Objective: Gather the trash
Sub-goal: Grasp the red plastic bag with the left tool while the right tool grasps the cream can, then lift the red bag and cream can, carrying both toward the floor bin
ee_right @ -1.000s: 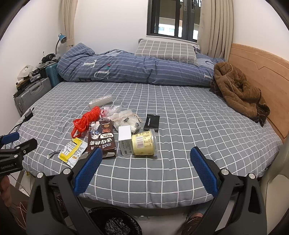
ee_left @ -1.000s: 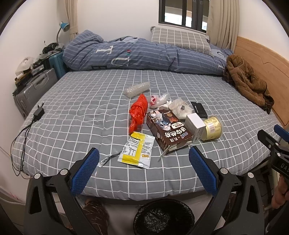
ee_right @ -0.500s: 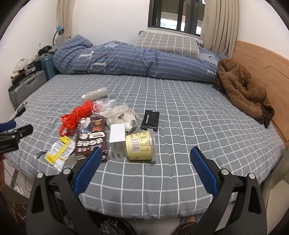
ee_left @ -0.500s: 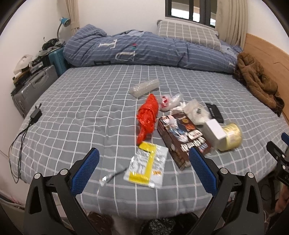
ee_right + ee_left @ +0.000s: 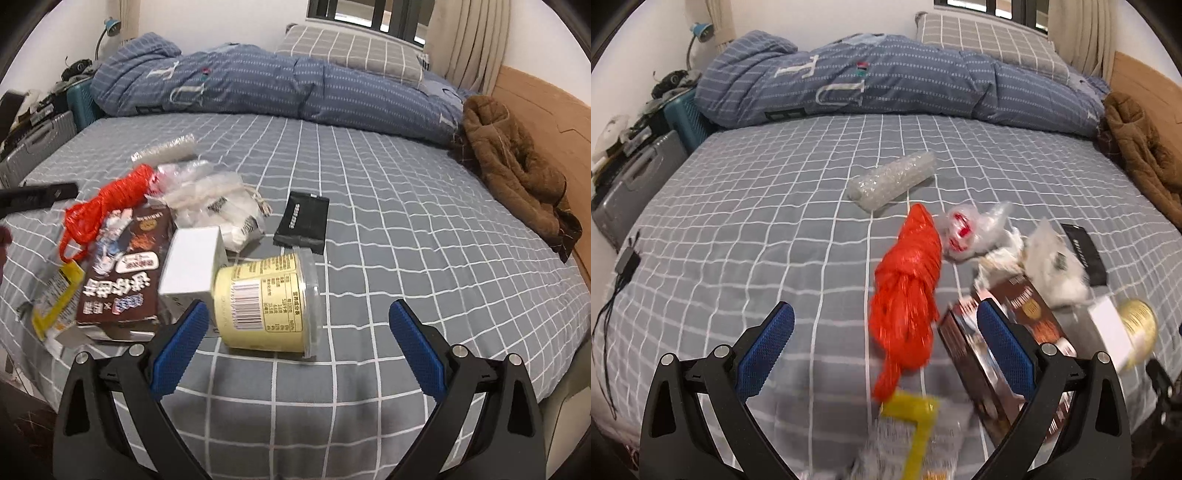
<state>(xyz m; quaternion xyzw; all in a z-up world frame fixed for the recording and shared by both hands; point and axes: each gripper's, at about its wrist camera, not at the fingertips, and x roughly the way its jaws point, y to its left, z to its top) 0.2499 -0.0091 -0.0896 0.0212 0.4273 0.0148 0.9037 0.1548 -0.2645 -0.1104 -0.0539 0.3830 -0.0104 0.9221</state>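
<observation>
From the left wrist camera, the left gripper [image 5: 884, 328] is hovering over a grey checked bed [image 5: 746, 221] with its blue-padded jaws spread wide and holding nothing. A crumpled red plastic bag [image 5: 908, 291] is lying between the fingers, and a yellow snack wrapper [image 5: 912, 424] is sitting just below it, blurred. A brown cookie box [image 5: 1001, 343] is lying behind the right finger. A roll of bubble wrap [image 5: 892, 180] is resting farther up the bed.

From the right wrist camera, the right gripper [image 5: 295, 332] is hanging over the bed's near edge, its jaws likewise wide apart and empty. A yellow tub [image 5: 267, 299] is lying on its side between the fingers, touching a white box [image 5: 194, 258]. A black pouch [image 5: 303, 221] is sitting just beyond, and a brown coat [image 5: 513, 166] is lying against the wooden headboard [image 5: 546, 107].
</observation>
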